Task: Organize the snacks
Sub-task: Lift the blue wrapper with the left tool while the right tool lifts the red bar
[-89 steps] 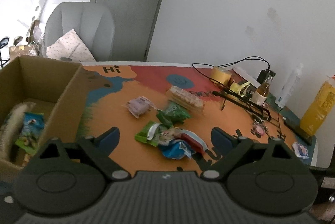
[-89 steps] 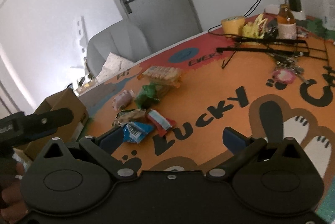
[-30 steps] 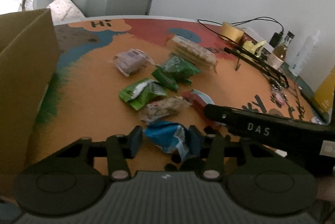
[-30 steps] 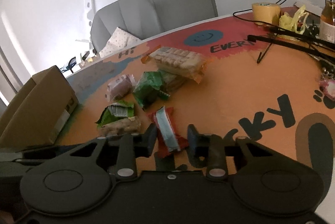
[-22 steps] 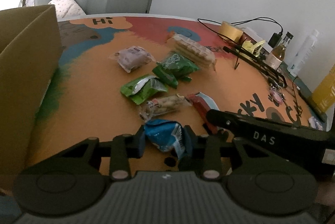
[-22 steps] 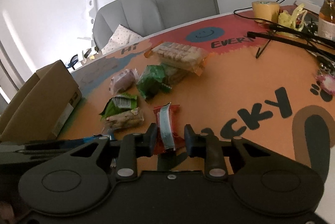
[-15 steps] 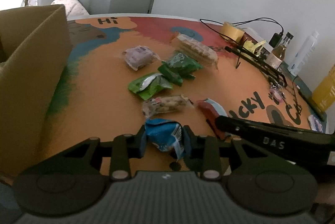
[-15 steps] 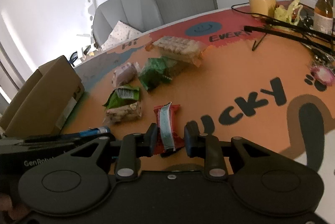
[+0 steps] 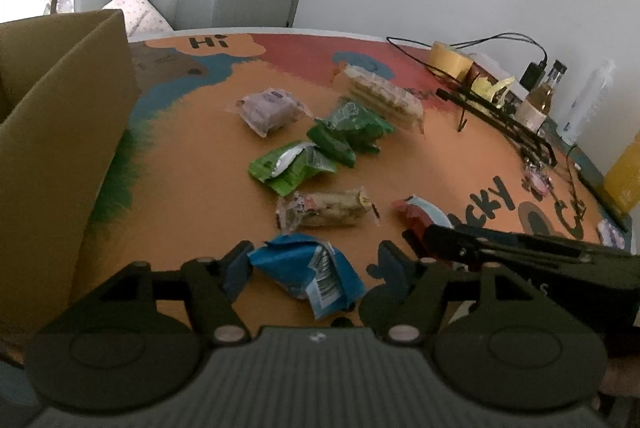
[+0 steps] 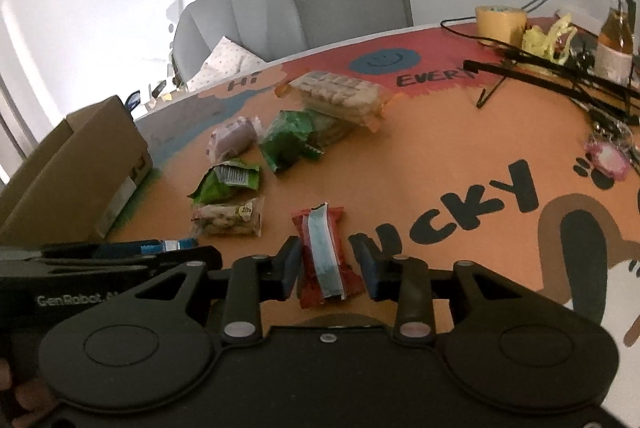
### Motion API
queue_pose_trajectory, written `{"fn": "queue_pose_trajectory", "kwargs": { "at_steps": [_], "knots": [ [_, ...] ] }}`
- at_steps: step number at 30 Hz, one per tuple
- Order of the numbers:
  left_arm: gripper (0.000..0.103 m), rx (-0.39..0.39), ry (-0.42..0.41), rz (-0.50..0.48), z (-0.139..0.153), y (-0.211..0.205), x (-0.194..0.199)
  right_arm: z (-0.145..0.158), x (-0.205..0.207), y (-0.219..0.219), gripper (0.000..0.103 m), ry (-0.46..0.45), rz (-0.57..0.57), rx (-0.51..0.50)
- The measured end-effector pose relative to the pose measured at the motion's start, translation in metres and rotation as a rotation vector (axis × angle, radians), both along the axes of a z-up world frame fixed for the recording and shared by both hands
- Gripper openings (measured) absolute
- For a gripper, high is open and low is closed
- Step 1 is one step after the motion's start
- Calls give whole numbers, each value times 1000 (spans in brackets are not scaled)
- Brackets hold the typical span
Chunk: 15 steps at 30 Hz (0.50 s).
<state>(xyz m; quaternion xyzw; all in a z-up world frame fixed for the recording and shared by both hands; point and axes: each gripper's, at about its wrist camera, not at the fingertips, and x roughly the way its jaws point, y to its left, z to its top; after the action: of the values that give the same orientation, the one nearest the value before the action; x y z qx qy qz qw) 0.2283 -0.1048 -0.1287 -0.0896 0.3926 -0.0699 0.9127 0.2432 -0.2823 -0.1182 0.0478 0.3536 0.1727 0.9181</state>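
Left wrist view: my left gripper point(image 9: 316, 266) is opening, jaws apart around the blue snack packet point(image 9: 310, 274). The left pad looks to be touching the packet's edge, the right pad is clear of it; can't tell if the packet rests on the mat. Ahead on the orange mat point(image 9: 192, 188): nut bar in a clear wrapper point(image 9: 326, 210), light green packet point(image 9: 290, 164), dark green packet point(image 9: 352, 130), purple packet point(image 9: 268, 108), long cracker pack point(image 9: 382, 94). Cardboard box point(image 9: 60, 132) stands at left. My right gripper's body comes in from the right, by the red-and-blue bar point(image 9: 420, 214).

Right wrist view: my right gripper point(image 10: 330, 268) is opening too, with the red-and-blue bar between the jaws. The left pad is right against the wrapper, a small gap shows on the right. Nut bar and light green packet lie just left of it, box further left.
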Motion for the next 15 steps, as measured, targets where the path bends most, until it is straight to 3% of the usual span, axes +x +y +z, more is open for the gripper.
{"fn": "queue_pose_trajectory", "kwargs": {
  "at_steps": [3, 7, 10, 15],
  "knots": [
    [67, 31, -15, -12, -2, -4, -2, 0, -1, 4, 36, -10, 6, -19],
    [52, 60, -25, -11, -3, -2, -5, -1, -3, 10, 35, -23, 15, -47],
    [43, 40, -19, -6, -1, 4, -5, -1, -5, 11, 21, -29, 7, -61],
    [30, 28, -37, 6, 9, 8, -10, 3, -10, 9, 18, -25, 6, -33]
  ]
}}
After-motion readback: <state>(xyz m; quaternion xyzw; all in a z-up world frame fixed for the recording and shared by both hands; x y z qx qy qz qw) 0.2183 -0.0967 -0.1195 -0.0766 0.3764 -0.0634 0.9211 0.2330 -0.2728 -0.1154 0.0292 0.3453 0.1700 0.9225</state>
